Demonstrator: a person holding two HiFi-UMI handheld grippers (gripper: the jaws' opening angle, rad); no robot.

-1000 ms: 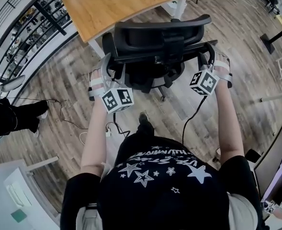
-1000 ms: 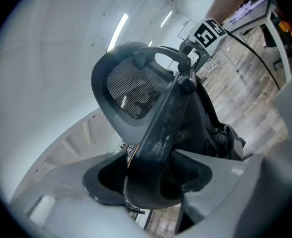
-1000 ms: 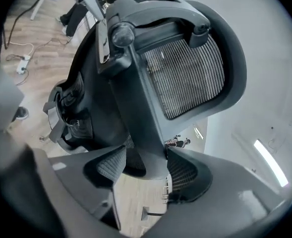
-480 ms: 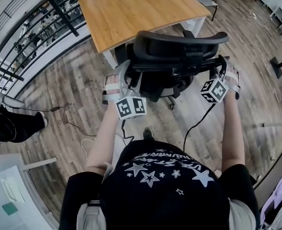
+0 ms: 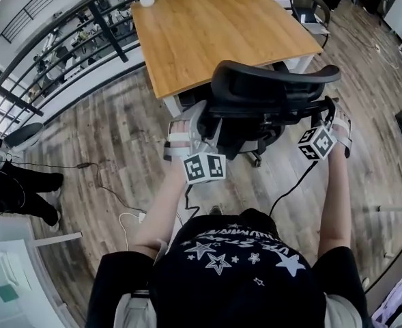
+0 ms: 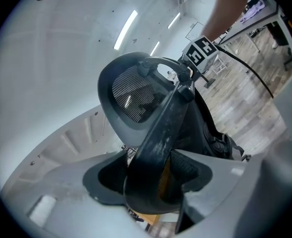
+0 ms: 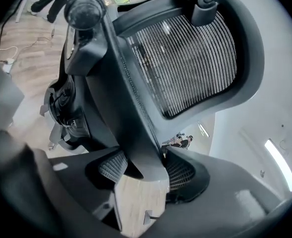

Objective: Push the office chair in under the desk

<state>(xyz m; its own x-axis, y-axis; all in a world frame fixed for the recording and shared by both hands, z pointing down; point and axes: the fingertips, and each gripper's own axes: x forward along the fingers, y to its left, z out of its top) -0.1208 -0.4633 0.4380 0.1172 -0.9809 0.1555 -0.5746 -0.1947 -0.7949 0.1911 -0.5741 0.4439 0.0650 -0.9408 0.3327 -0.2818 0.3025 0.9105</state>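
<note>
The black office chair [image 5: 269,91] stands at the near edge of the wooden desk [image 5: 214,29], its mesh back toward me. In the head view my left gripper [image 5: 195,134] is on the left side of the backrest frame and my right gripper [image 5: 332,121] on the right side. The left gripper view has the left gripper [image 6: 148,182] shut on a dark frame bar [image 6: 158,143] below the mesh headrest [image 6: 133,95]. Seen from the right gripper view, the right gripper [image 7: 146,170] is shut on the other frame bar [image 7: 131,118] beside the mesh back [image 7: 190,58].
A black railing [image 5: 57,39] runs along the left. A person's legs [image 5: 16,186] and loose cables [image 5: 112,203] lie on the wood floor at left. Another chair [image 5: 311,9] stands beyond the desk's far right corner. A white cabinet [image 5: 13,279] sits at bottom left.
The chair and both grippers have moved forward toward the desk. The desk top now fills more of the head view and the chair's front reaches its edge. Both grips hold.
</note>
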